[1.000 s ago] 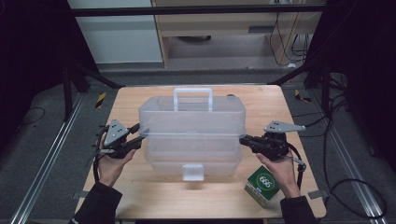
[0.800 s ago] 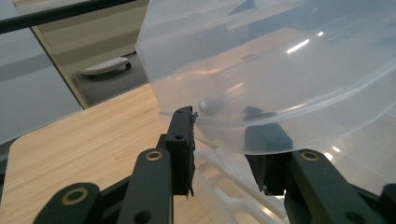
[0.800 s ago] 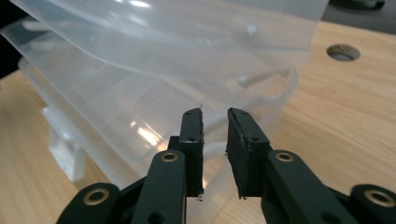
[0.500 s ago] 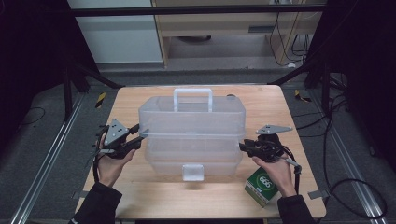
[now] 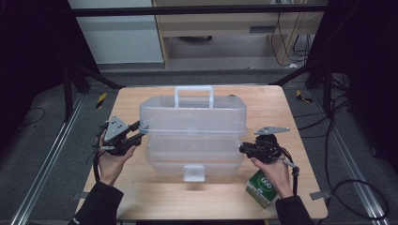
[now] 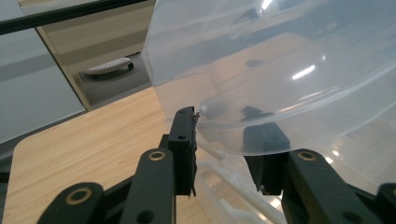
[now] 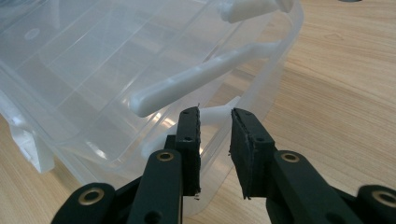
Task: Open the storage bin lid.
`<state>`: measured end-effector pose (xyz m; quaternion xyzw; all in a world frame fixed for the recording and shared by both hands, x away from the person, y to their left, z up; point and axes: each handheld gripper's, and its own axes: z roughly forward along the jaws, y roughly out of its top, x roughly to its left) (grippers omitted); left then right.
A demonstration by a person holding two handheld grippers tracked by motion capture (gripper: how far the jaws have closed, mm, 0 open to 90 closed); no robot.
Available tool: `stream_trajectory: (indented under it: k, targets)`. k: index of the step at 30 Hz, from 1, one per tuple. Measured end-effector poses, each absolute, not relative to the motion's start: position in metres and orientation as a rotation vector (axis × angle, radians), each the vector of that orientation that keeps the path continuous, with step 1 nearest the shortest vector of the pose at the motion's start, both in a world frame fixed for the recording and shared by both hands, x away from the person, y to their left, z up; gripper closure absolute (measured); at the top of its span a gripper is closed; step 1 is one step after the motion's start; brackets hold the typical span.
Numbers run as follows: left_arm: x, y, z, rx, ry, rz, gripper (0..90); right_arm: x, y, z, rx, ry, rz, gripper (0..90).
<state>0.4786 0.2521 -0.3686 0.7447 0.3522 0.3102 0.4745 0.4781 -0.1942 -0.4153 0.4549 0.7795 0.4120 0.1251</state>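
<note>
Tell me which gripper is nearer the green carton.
Right. The right gripper is just above the green carton in the high view; the left gripper is across the clear toolbox.

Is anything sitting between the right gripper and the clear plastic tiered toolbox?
Nothing visible. The right gripper is already at the clear plastic tiered toolbox, its jaws astride a white link arm on the box's end. The green carton lies behind the hand, off the path.
</note>
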Motion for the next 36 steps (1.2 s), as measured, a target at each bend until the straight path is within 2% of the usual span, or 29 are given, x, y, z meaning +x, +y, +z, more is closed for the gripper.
stream_trajectory:
  k: [22, 36]
  targets:
    - [0.513, 0.244, -0.339, 1.693, 0.958, 0.781, 71.5, 0.478, -0.194, -0.414, 1.361, 2.273, 1.194, 73.9]
    - [0.532, 0.242, -0.331, 1.670, 1.014, 0.784, 76.6, 0.477, -0.194, -0.414, 1.353, 2.275, 1.186, 73.9]
